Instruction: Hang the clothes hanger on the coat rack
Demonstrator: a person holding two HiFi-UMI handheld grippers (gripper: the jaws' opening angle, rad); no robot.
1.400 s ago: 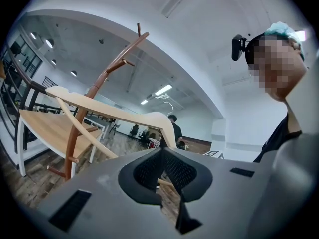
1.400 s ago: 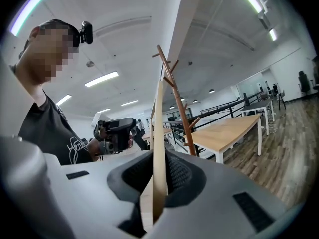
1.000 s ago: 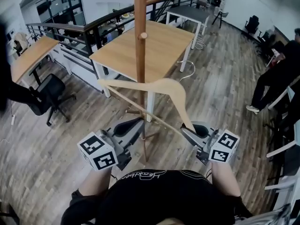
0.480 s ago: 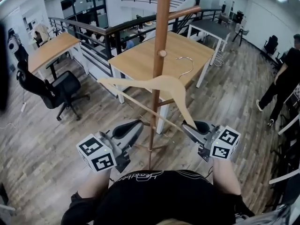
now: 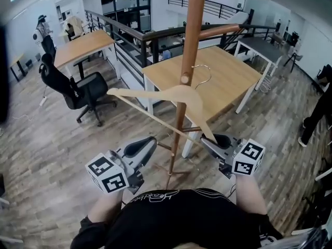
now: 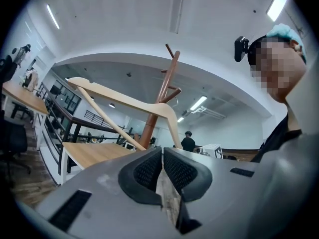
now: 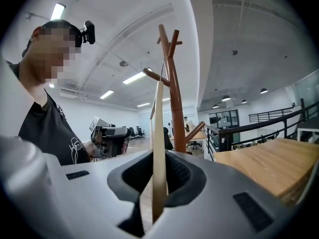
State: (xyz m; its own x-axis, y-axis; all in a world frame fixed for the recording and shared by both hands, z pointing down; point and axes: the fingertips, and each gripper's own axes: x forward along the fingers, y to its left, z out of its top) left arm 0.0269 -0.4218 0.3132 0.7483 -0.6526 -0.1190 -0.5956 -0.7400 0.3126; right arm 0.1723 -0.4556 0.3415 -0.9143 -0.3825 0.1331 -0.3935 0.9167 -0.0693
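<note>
Wooden clothes hanger [image 5: 174, 95] is up in the air, roughly level, crossing in front of the coat rack [image 5: 193, 25] pole. Its wire hook [image 5: 204, 74] sits just right of the pole near a round knob [image 5: 184, 80], on no peg yet. Right gripper [image 5: 211, 138] is clamped on the tip of the hanger's right arm, the thin wood edge-on between the pads. Left gripper [image 5: 149, 141] is low and left of the pole, jaws together with nothing in them. Reads as the approach. An end grip makes a long lever, so lift slowly and keep the hanger from rolling. Bring the hook over an angled peg [image 7: 155, 76], lower until the peg takes the weight, then release. The free left gripper could steady the far arm.
</note>
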